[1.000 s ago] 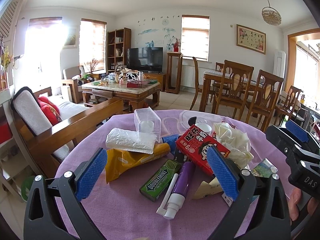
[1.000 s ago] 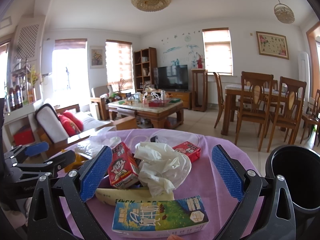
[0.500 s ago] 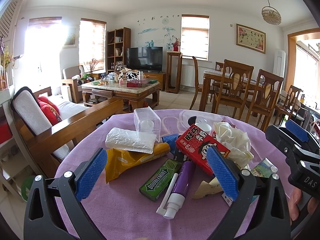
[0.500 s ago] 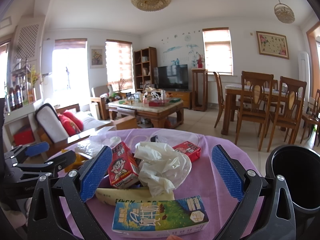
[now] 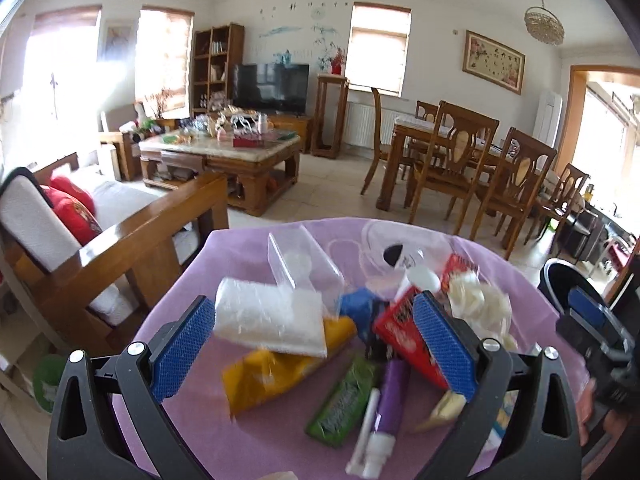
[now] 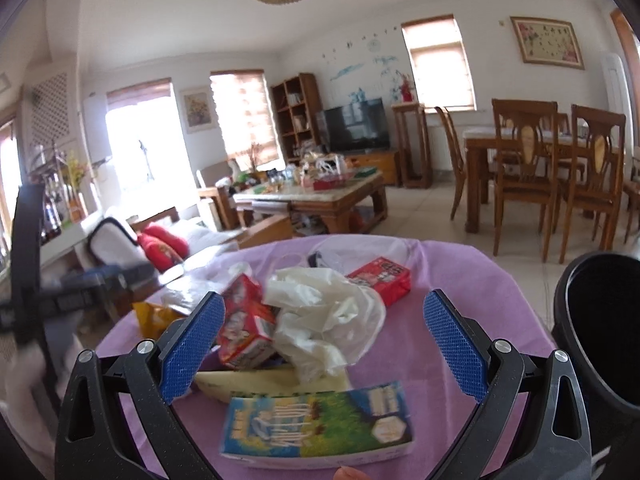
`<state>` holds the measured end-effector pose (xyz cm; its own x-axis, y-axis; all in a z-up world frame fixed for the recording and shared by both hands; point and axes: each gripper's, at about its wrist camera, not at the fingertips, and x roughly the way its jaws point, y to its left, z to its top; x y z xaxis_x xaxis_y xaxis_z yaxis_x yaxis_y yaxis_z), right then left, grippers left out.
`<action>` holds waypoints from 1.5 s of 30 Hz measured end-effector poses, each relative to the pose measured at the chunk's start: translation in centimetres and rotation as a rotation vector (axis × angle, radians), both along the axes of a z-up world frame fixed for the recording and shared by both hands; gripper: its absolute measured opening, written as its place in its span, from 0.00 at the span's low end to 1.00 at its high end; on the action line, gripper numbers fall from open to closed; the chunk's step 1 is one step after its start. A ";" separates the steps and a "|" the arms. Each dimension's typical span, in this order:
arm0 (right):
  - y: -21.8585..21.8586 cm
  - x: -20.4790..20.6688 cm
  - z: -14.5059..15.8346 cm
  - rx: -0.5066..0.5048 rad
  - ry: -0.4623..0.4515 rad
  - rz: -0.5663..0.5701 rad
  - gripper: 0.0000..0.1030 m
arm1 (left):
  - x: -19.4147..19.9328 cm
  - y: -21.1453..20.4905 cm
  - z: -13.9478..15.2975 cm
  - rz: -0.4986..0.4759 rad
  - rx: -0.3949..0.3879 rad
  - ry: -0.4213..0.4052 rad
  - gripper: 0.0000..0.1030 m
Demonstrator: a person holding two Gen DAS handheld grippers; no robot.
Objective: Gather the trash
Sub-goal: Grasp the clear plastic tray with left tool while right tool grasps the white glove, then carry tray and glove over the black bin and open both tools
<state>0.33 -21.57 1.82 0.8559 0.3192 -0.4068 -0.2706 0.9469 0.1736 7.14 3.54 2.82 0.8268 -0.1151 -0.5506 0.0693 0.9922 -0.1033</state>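
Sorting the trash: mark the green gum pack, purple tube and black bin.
green gum pack [image 5: 343, 400], left wrist view, middle of its face
purple tube [image 5: 392, 396], left wrist view, its body
black bin [image 6: 600, 320], right wrist view, inner wall

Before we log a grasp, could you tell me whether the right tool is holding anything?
No, the right tool is open over the trash, gripping nothing.

surface: purple-clothed table | on it: green-blue carton; red box; gum pack

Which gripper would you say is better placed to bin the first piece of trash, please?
Probably the right gripper: open, with the black bin right beside it and the crumpled white bag between its fingers. The left gripper is farther from the bin.
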 end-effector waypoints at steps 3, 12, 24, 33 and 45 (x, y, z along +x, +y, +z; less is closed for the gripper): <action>-0.4 2.3 0.3 -0.015 0.074 0.037 0.95 | 4.7 0.5 0.3 -0.055 -0.016 0.120 0.95; 1.4 8.2 -1.9 -0.037 0.313 0.200 0.95 | 12.6 0.3 -3.8 -0.054 -0.055 0.378 0.71; 2.2 10.0 -3.7 0.032 0.412 0.232 0.27 | 11.1 2.9 -4.4 -0.057 -0.179 0.318 0.35; -0.7 6.6 0.5 0.176 0.279 0.215 0.08 | 6.9 3.8 -0.4 -0.132 -0.330 0.140 0.35; -9.1 1.3 5.6 0.179 0.134 0.105 0.08 | 2.2 -4.9 4.7 -0.378 -0.394 0.073 0.35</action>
<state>1.66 -30.72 7.42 0.7564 0.4812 -0.4430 -0.3296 0.8654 0.3774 9.36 -1.39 7.55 0.6489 -0.6057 -0.4604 0.3921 0.7848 -0.4800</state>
